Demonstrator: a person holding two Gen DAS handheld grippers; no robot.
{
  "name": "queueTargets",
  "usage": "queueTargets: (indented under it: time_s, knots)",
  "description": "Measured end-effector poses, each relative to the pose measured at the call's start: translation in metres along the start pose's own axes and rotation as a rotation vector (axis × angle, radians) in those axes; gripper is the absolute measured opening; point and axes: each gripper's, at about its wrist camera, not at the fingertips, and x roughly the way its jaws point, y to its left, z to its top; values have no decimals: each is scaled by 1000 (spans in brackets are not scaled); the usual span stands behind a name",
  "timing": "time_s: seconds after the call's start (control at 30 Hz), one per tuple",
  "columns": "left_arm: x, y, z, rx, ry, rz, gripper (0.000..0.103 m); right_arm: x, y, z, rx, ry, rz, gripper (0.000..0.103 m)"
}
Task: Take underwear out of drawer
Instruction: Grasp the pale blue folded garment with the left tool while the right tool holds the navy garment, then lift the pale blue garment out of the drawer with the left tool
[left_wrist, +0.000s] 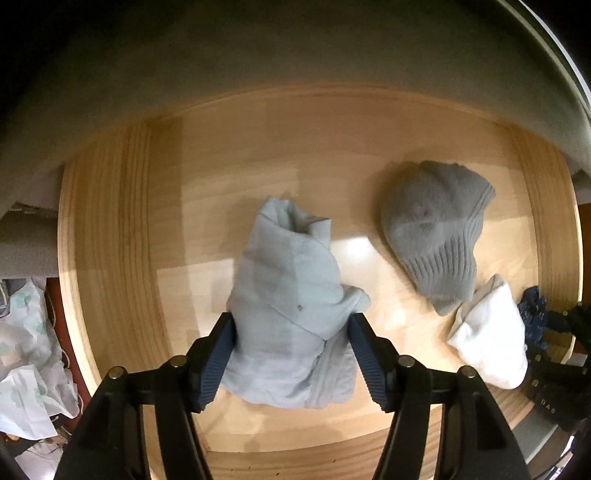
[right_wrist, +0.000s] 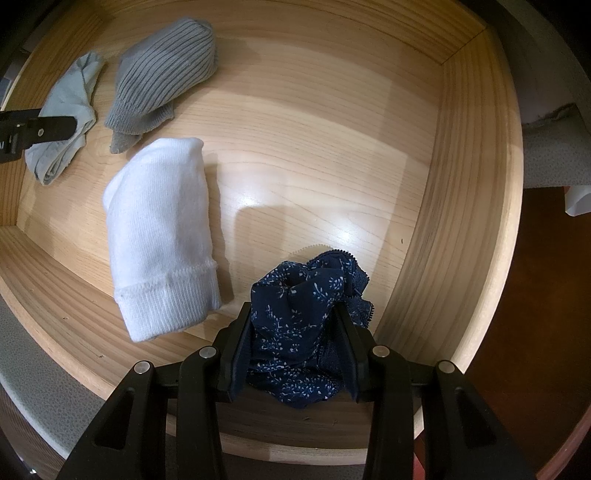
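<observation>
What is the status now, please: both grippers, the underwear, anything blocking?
Right gripper shut on navy floral underwear, still inside the drawer. Left gripper straddles light blue garment; grip unclear. Grey sock, white sock lie clear.

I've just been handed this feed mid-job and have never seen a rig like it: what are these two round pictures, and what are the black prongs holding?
There is no robot arm. A person holds a two-finger gripper in each hand, and each gripper carries a fisheye camera looking down along its fingers, hence the round, bent pictures.

Both look into a wooden drawer. In the left wrist view, the left gripper has its fingers on either side of a pale blue garment; whether the pads already press on it is unclear. In the right wrist view, the right gripper is clamped on a navy floral garment.

Lying loose on the drawer floor between them are a grey ribbed sock bundle and a white sock bundle.
</observation>
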Motion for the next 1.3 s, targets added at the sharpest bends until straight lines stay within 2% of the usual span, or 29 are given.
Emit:
queueTargets:
  time_s: [0.23,0.53,0.7,0.93,1.13,1.3]
  knots:
    - [6,-7,-13,3,32,20,60,0,0,0,-1,0,-1,37]
    - [12,-8,-28,-52,63,14,54,-1,1,1,-2,0,-1,37]
    - [4,-1,-8,-74,43,32,44,-2,2,0,-1,0,-2,37]
    - [0,-5,-9,-93,25,51,35,-2,2,2,-2,-1,-2,37]
    - [1,-1,-11,-108,14,41,34,-3,2,3,-2,-1,-2,37]
    - [-12,7,-28,-124,-7,28,33,-3,2,4,-2,0,-3,37]
